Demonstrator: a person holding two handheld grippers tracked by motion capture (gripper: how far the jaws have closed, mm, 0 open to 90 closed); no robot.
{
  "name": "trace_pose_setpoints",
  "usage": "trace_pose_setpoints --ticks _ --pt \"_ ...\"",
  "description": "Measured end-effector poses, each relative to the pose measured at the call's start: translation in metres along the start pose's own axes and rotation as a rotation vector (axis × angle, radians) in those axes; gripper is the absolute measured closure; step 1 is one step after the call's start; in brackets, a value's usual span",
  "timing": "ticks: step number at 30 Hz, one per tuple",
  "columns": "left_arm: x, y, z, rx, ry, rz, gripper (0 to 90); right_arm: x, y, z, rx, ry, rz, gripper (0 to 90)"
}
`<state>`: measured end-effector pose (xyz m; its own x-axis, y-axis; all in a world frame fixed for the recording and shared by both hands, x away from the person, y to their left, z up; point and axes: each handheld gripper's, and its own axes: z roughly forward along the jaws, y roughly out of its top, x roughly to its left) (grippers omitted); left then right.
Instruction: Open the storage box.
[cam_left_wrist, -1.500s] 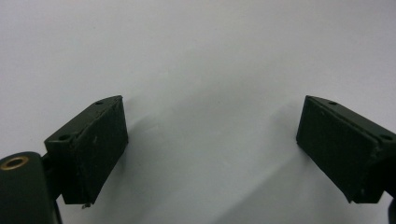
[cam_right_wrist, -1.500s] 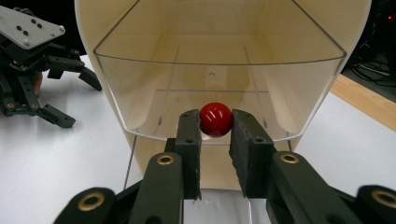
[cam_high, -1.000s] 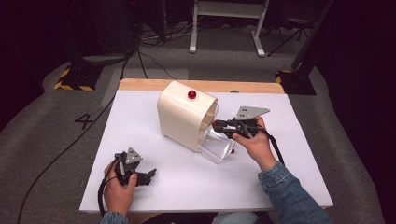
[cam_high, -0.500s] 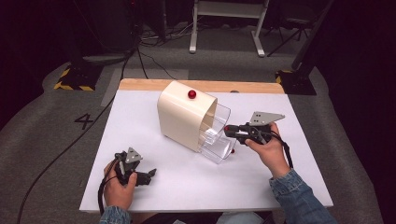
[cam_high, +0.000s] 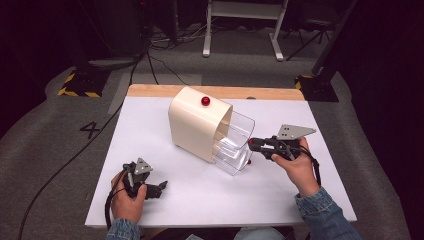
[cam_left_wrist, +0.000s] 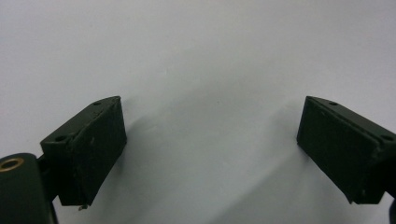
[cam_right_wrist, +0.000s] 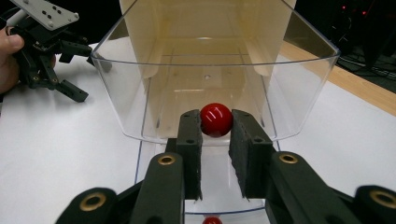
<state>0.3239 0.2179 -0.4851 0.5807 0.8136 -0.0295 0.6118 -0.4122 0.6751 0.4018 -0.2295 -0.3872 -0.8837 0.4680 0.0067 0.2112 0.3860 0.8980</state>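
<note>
My right gripper (cam_right_wrist: 216, 140) pinches the red knob (cam_right_wrist: 216, 119) of the clear drawer (cam_right_wrist: 299, 88), which stands partly out of the cream cabinet (cam_high: 192, 122) straight ahead. I judge a level, straight pull best, so the knob doesn't slip. A second knob (cam_right_wrist: 212, 220) sits just below. My left gripper (cam_left_wrist: 210, 144) rests wide open, well off to the side.

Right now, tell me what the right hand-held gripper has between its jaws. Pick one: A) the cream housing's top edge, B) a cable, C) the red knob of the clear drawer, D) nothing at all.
C: in the right gripper view the right hand-held gripper has both jaws closed against the red knob on the front of the clear drawer, which is pulled partway out of the cream housing.
</note>
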Motion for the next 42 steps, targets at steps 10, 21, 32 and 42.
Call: trace_pose_setpoints --ticks 10,21,32,42 --pt "0.0 0.0 0.0 -0.002 0.005 0.008 8.3 0.0 -0.003 -0.002 0.022 -0.002 0.005 74.1" --pt "0.0 0.0 0.0 -0.003 0.006 0.01 8.3 -0.004 -0.012 -0.001 0.079 -0.01 0.028 72.3" --pt "0.0 0.0 0.0 -0.003 0.005 0.01 8.3 -0.005 -0.012 -0.004 0.066 -0.046 0.023 55.6" --pt "0.0 0.0 0.0 -0.001 0.005 0.01 8.3 -0.007 -0.009 -0.027 0.04 -0.085 0.025 51.5"
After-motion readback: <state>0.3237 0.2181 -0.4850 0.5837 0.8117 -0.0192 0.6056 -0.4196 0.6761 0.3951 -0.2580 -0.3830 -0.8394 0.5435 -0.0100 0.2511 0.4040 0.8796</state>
